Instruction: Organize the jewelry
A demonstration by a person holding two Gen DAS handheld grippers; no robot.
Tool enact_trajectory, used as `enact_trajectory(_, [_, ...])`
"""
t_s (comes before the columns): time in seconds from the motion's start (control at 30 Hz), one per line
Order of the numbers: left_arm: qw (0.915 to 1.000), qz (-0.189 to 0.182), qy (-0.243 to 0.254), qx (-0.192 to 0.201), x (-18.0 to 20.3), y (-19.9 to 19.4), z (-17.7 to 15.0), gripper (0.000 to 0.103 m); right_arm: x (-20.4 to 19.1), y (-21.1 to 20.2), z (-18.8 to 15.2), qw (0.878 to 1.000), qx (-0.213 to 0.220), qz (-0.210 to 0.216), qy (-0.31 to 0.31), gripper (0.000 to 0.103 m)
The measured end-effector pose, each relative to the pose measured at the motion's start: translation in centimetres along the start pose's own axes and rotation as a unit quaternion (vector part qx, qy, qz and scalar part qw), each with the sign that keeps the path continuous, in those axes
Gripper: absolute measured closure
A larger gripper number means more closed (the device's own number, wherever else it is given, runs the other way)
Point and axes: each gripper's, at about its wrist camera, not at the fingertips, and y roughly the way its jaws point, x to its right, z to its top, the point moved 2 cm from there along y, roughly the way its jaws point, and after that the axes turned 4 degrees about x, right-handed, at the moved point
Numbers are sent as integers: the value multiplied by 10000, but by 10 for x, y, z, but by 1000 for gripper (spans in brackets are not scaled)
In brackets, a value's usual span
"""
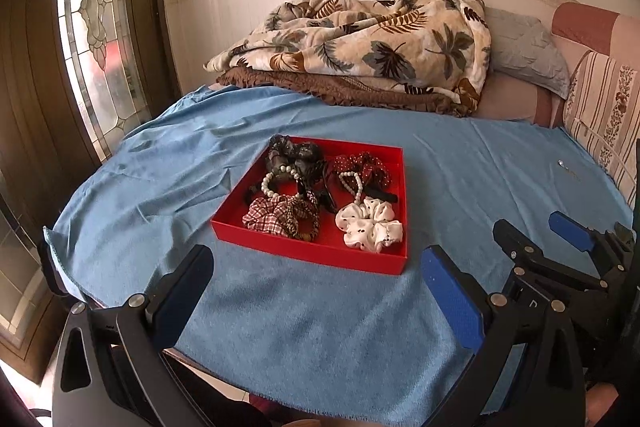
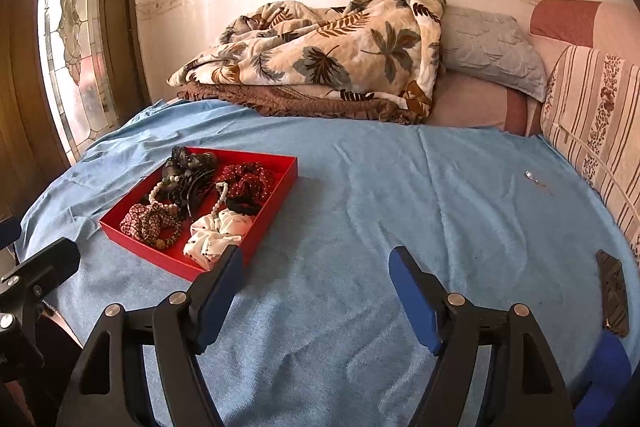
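At centre frame in the left wrist view, a red tray [image 1: 304, 255] is seen on the blue cloth [image 1: 320, 327], packed with soft goods — a white dotted scrunchie [image 1: 370, 225], a plaid scrunchie [image 1: 266, 215], a red dotted one [image 1: 362, 167] and a pearl bracelet [image 1: 276, 183] draped across dark hair pieces. Towards the right edge of the right wrist view, a small silvery trinket [image 2: 530, 175] is left lying well apart from the tray; what it is cannot be made out. It is judged light, hard and slippery — best pinched across its middle, gently. The scrunchies should squash easily. The left gripper [image 1: 320, 287] is held wide, nothing between its jaws; the right gripper [image 2: 316, 287] is likewise spread and empty over bare cloth.
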Motion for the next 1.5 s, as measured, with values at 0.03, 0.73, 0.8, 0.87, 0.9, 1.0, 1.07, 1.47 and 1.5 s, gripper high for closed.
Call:
enact_trajectory(0.03, [10000,-5,11,-14,1,0,-1,0,1,0,-1,10000,-11,-3,15,23])
enact_trajectory(0.73, [9998,-87,-7,-190,-1,8,-10,0,-2,-1,-8,9998,-61,-112,-118,22])
enact_trajectory(0.8, [9997,-97,-29,-224,-2,9,-12,0,-3,0,-8,9998,-67,-112,-133,21])
enact_trajectory(0.87, [9996,-107,-54,-257,-3,11,-12,0,-4,1,-9,9998,-83,-115,-142,21])
enact_trajectory(0.9, [9996,-111,-63,-269,-4,12,-13,0,-3,1,-9,9998,-89,-119,-145,21])
enact_trajectory(1.0, [9994,-124,-93,-320,-5,15,-14,0,-4,2,-10,9997,-108,-130,-148,21])
enact_trajectory(1.07, [9992,-135,-108,-355,-6,16,-15,0,-5,3,-11,9997,-125,-129,-157,21])
enact_trajectory(1.47, [9985,-170,-188,-484,-11,25,-20,0,-12,8,-15,9993,-227,-111,-271,20])
enact_trajectory(1.5, [9984,-171,-198,-495,-12,25,-20,0,-12,9,-15,9993,-235,-112,-279,20])
